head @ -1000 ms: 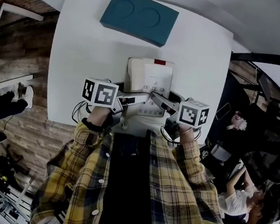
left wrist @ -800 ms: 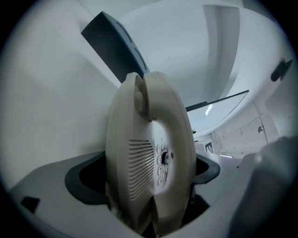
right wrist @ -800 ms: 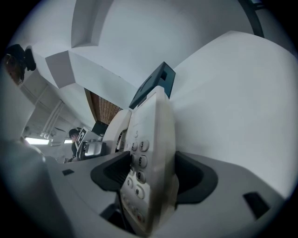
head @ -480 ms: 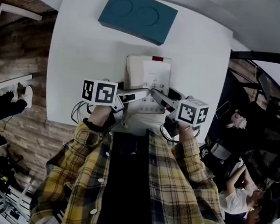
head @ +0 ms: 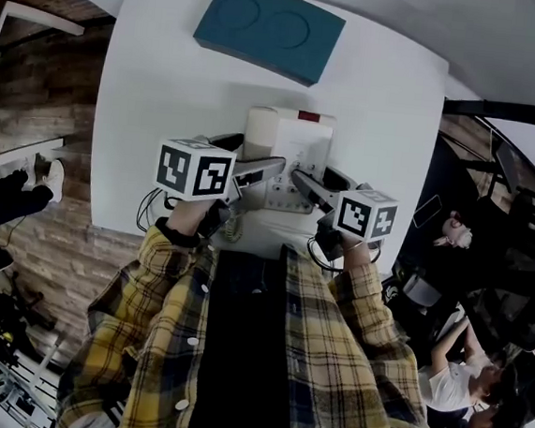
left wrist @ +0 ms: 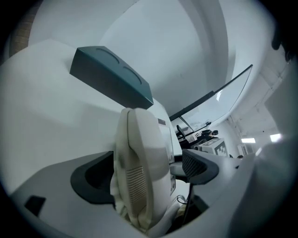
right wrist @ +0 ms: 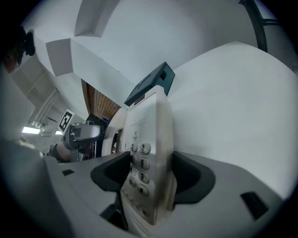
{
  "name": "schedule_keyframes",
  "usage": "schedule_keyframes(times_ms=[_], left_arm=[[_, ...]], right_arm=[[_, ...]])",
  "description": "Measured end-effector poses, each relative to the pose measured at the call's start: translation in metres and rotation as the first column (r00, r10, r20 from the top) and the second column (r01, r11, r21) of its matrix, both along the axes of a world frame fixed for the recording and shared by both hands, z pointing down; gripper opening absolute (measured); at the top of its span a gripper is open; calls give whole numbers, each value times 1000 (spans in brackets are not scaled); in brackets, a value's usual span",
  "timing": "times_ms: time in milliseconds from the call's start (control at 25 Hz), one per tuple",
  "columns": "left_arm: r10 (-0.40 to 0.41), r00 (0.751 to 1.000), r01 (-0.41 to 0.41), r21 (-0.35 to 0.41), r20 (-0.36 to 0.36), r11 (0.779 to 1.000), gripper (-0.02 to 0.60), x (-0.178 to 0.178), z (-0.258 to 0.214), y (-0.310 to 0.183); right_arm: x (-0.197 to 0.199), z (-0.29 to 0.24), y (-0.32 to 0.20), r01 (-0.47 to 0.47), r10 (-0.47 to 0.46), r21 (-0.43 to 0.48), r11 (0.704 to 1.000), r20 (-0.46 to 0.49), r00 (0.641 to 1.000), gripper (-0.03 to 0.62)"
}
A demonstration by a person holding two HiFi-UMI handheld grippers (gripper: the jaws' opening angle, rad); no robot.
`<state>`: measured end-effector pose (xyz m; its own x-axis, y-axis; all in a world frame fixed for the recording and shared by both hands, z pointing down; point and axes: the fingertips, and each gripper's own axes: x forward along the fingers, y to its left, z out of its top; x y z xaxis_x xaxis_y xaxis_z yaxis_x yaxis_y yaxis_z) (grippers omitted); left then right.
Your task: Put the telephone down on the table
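Observation:
A cream desk telephone (head: 289,143) with its handset on the left side is held just over the white table (head: 146,103), near the front edge. My left gripper (head: 256,171) is shut on its handset side; in the left gripper view the handset (left wrist: 139,162) fills the space between the jaws of the left gripper (left wrist: 146,173). My right gripper (head: 306,184) is shut on the keypad side. The number keys (right wrist: 141,162) show between the jaws of the right gripper (right wrist: 153,175). The telephone's underside is hidden.
A teal box (head: 269,30) with two round hollows lies at the table's far edge, beyond the telephone. The table's front edge runs just under my grippers. A coiled cord (head: 152,209) hangs at the front left. Seated people (head: 455,368) and chairs are off to the right.
My left gripper has risen toward the camera and the telephone's left side has come up with it. The right gripper has barely moved.

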<state>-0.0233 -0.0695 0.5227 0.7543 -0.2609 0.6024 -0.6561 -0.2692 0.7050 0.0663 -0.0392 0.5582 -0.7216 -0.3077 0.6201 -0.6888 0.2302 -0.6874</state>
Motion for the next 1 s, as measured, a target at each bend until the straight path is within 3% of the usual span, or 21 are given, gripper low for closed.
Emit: schedule_keyframes(times_ms=[1000], left_arm=[[4, 1000, -4, -4, -9, 1000, 468, 0, 8, 8]], right_arm=[[2, -1, 0, 0, 0, 0, 1000, -87, 996, 279]])
